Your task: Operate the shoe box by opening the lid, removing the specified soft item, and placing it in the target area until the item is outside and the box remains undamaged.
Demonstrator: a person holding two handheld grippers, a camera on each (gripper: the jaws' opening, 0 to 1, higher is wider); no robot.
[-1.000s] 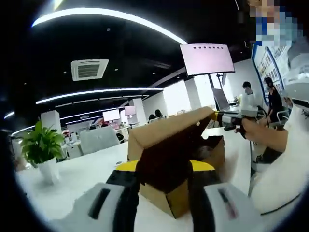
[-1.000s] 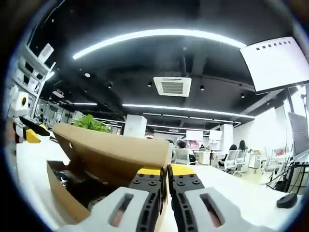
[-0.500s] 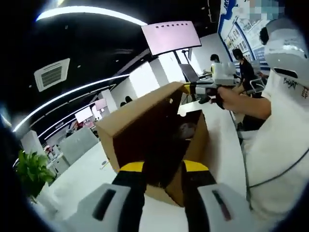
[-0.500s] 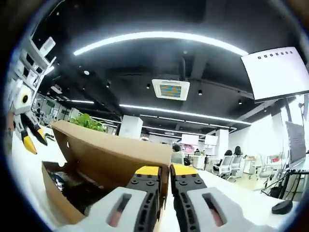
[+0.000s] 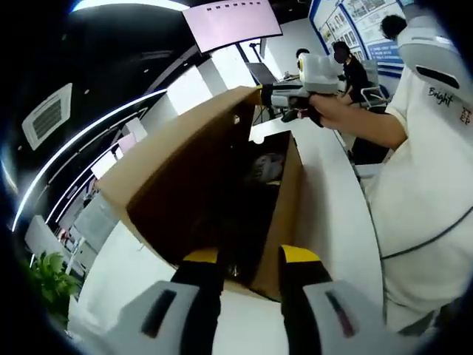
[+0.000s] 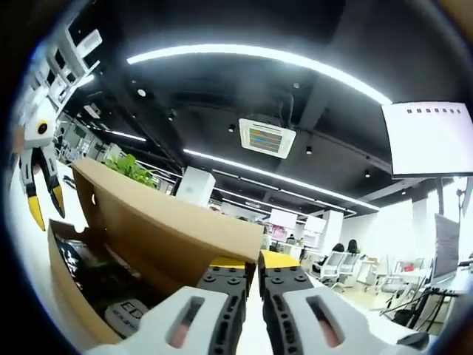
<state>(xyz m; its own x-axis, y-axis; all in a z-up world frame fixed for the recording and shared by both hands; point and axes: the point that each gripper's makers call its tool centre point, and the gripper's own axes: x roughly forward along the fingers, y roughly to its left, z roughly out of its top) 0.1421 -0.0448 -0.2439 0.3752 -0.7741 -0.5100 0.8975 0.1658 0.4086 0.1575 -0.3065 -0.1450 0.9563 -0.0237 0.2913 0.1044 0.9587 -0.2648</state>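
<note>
The right hand-held gripper (image 6: pixel 251 275) pinches the lid (image 6: pixel 159 222) up while the left hand-held gripper (image 5: pixel 251 262), jaws parted, faces the box (image 5: pixel 284 200) on the tabletop (image 5: pixel 325 192); better lift gently, sparing the hinge

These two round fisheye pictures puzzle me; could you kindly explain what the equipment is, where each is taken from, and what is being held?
There is no robot here: a person holds a two-jaw tool in each hand, and a camera rides on each tool, looking forward along its jaws.

In the left gripper view, the left gripper is open, its yellow-tipped jaws either side of the near edge of a cardboard shoe box standing on a white table. The lid is raised, and dark contents lie inside, too dim to identify. The person's other hand holds the right gripper at the lid's far corner.

In the right gripper view, the right gripper is shut on the lid; the left gripper hangs open at the left.
</note>
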